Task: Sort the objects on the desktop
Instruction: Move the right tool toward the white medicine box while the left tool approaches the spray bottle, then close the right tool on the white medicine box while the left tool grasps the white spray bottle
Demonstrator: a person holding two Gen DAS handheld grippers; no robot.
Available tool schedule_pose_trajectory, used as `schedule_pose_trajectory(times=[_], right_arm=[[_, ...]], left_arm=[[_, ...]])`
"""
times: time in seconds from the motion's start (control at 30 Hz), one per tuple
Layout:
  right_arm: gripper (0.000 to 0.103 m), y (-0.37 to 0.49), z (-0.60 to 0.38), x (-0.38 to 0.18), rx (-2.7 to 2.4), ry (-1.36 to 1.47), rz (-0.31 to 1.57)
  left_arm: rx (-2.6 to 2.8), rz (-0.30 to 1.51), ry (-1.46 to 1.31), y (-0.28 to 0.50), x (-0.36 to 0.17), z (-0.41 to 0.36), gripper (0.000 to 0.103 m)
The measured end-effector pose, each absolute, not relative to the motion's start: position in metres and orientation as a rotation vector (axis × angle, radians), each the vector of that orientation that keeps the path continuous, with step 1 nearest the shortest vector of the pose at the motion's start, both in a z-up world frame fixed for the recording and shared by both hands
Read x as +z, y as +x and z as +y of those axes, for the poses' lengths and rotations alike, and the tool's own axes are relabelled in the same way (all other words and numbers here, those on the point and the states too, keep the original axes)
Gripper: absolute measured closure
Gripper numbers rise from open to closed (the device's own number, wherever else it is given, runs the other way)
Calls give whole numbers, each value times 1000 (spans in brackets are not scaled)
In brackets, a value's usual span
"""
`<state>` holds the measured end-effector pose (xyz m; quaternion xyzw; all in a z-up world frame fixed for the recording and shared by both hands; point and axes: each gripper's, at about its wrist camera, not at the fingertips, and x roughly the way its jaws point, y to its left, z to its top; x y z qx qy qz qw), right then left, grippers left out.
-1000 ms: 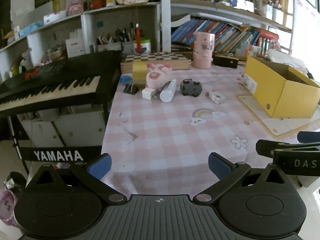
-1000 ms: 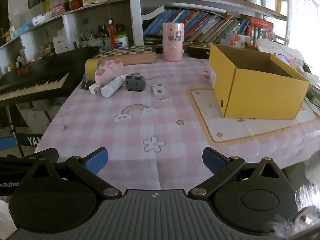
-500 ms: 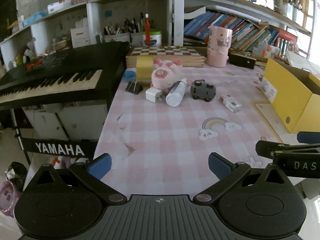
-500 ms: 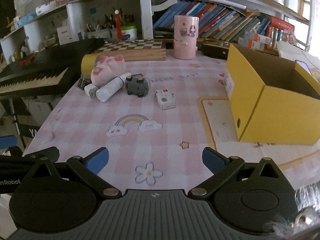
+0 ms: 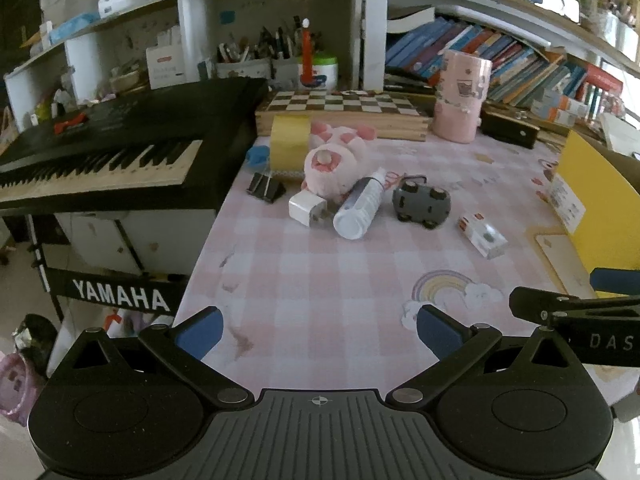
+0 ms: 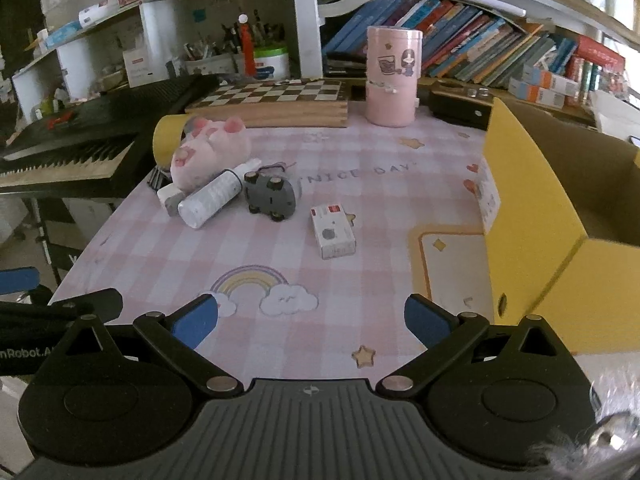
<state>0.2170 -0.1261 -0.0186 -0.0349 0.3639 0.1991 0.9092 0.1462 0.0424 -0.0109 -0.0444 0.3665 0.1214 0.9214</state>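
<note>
Left wrist view, entry one: we log our left gripper (image 5: 316, 326) with fingers spread and nothing between them, now closer to the clutter than a second ago; the keyboard (image 5: 100, 160) edge and shelf have grown in frame.

Entry two, landmark, yellow box (image 6: 560, 216): open-topped and well apart from the loose items, which all lie to its left.

- small white carton (image 6: 333, 231): nearest the box, lying flat.
- grey toy car (image 6: 270, 197): beyond the carton from the box, wheels up.
- white bottle (image 6: 212, 198): on its side, touching the car's far side.
- pink plush (image 6: 208, 152), white charger (image 5: 308, 208), black binder clip (image 5: 265, 187), yellow tape roll (image 5: 290, 142): farthest from the box.

Entry three: our right gripper (image 6: 311, 320) is likewise released and empty, and has advanced over the rainbow print (image 6: 250, 280).

Assessment: nothing is yet sorted; both approaches are shortening, and we judge the carton the likeliest first pick for the right side.
</note>
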Motion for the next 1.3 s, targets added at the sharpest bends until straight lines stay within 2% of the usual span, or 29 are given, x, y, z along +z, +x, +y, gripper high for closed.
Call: schedule_pose_trajectory(times=[0.27,0.33,0.4,0.63,0.9,1.0,1.13,1.23,1.3], right_arm=[[3,253,-117,-26,466,-109,749],[12,262,-114,-28,477,-119,752],[16,271,-112,-29,484,-134,755],[37,308,-106,-41,492,-149,777],[38,340,-100,-53,531,-163,809],[44,345,-99,-56,547,-170,821],[49,347,-101,-58,562,-173,824],[54,348,-102,-58,566,-182,818],[56,349,-103,-58,567,-186,816]], left_arm=[[295,766,-111,171,-15,45,0],[303,768,-109,177,-16,45,0],[305,766,-101,184,-17,44,0],[301,764,-85,209,-18,44,0],[257,755,-53,244,-21,40,1],[239,755,-35,258,-23,39,7],[207,775,-26,278,-30,39,21],[188,818,-18,291,-38,39,43],[183,845,-8,298,-44,38,51]])
